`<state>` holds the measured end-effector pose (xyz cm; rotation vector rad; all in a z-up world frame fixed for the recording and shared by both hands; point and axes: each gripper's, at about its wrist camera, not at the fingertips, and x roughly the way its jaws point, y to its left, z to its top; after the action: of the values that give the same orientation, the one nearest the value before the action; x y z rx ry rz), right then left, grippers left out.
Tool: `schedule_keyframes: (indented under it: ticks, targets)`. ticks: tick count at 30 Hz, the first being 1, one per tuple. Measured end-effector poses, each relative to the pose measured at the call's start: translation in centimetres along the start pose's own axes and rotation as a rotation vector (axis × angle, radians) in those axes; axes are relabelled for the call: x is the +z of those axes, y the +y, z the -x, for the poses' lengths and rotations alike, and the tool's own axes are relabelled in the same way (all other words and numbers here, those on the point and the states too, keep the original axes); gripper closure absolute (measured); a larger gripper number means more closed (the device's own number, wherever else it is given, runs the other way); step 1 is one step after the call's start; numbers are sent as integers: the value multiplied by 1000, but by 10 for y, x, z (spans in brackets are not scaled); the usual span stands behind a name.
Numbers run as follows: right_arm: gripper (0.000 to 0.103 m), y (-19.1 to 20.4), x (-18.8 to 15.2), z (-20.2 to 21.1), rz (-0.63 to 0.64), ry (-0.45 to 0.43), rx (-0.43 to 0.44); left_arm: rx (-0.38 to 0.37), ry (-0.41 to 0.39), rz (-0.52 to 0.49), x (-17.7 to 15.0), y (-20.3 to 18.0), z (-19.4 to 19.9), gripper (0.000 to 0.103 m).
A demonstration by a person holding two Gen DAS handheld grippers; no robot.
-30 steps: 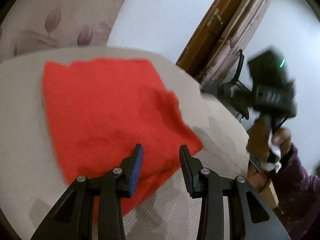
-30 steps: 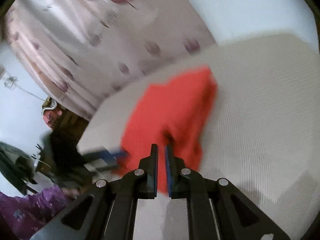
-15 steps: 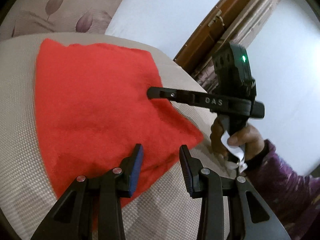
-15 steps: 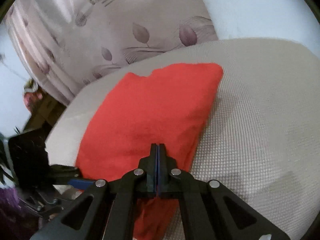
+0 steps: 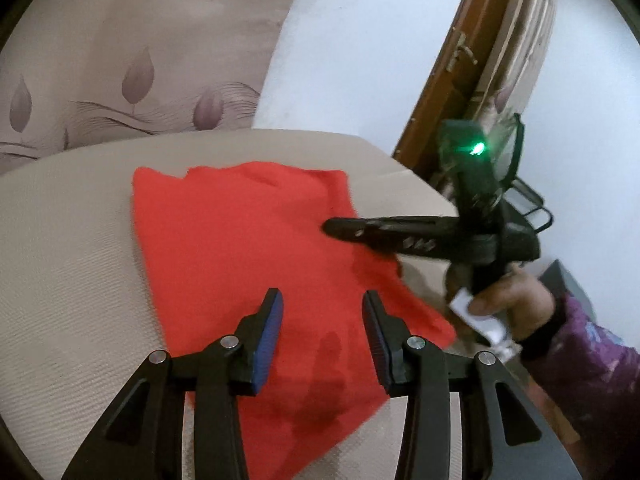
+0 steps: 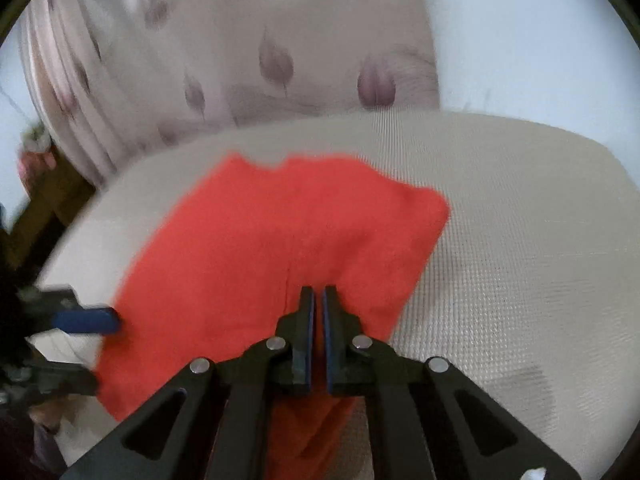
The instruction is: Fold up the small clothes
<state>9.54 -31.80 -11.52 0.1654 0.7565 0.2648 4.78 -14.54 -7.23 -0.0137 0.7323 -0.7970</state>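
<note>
My left tool [image 5: 322, 312] hangs over the near part of the red cloth [image 5: 256, 264], pointing down at a slant. Its jaws are opening; the blue pads [image 5: 267, 336] stand apart with only the cloth's surface seen beneath the gap, and neither pad presses on the fabric.

My right tool [image 6: 319, 300] has its jaws brought together. The two pads [image 6: 308, 344] sit almost face to face with a thin slit between them. The tips lie over the cloth's near right edge. I cannot tell whether any fabric is caught between them.

The red cloth [image 6: 280, 248] lies flat on the beige woven surface of the desk [image 6: 520, 248]. In the left wrist view it spreads from the far middle of the desk toward the near right corner, with a notched far edge. In the same view my right tool [image 5: 332, 226] reaches in from the right, its tip over the cloth's right side, and my right hand [image 5: 508, 300] grips its handle, a purple sleeve [image 5: 592, 364] behind it.

A patterned curtain [image 6: 280, 64] with leaf shapes hangs behind the desk. A brown door frame [image 5: 444, 64] stands at the far right in the left wrist view.
</note>
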Motion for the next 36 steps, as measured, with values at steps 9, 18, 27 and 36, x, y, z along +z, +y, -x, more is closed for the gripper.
schedule_keyframes:
  ticks: [9,18,27,36]
  targets:
    - [89,11,-17,47,-5,-159,-97,224,-46,-103,5,-11,1,47]
    - [34,7,-35,53,-88,-175,-60,311,-57,-126,7,-11,-2,34]
    - [34,-7,-33,40,-143,-140,7,371,-52,-140,8,-8,-9,26]
    - [34,-13,-34,30,-173,-103,56,322,-60,-47,13,25,-8,22]
